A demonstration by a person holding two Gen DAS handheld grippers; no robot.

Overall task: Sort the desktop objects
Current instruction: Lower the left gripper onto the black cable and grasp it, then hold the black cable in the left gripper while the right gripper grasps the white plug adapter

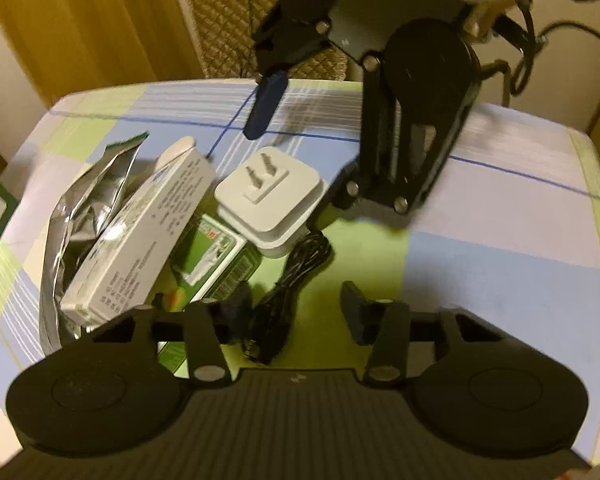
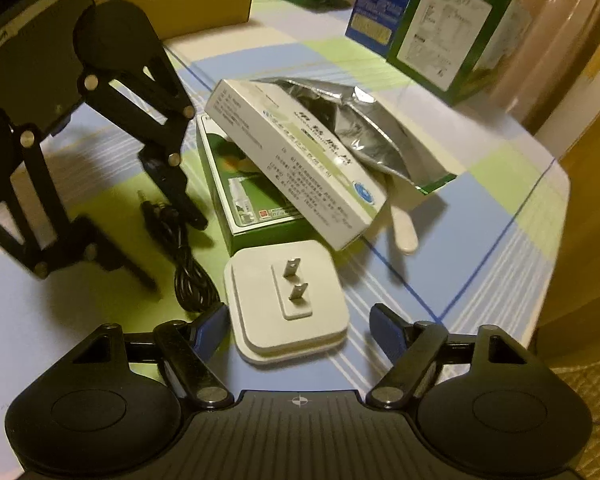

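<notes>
Both grippers converge on 1 cluster of objects in the middle of the desk (image 2: 500,216), which is covered by a checked green, blue and white cloth. The right gripper (image 2: 304,326) hovers low with its jaws apart, bracketing the white power adapter (image 2: 288,300), apparently the item about to be sorted; neither blue finger pad (image 2: 210,330) appears to touch it yet. The adapter is a flat, rounded square lying with its 2 metal prongs pointing up, so its smooth side walls are the only faces open to a grip. The left gripper (image 1: 292,312) also has its jaws apart, and they stand over a coiled black cable (image 1: 296,264) that lies just beside the adapter. Behind these, a white medicine box (image 2: 296,160) leans tilted across a green box (image 2: 252,196), with a crumpled silver foil pouch (image 2: 364,128) against its far side and a white spoon-like handle (image 2: 402,228) protruding beneath. 2 upright cartons (image 2: 440,24) stand well apart at the desk's far edge.
</notes>
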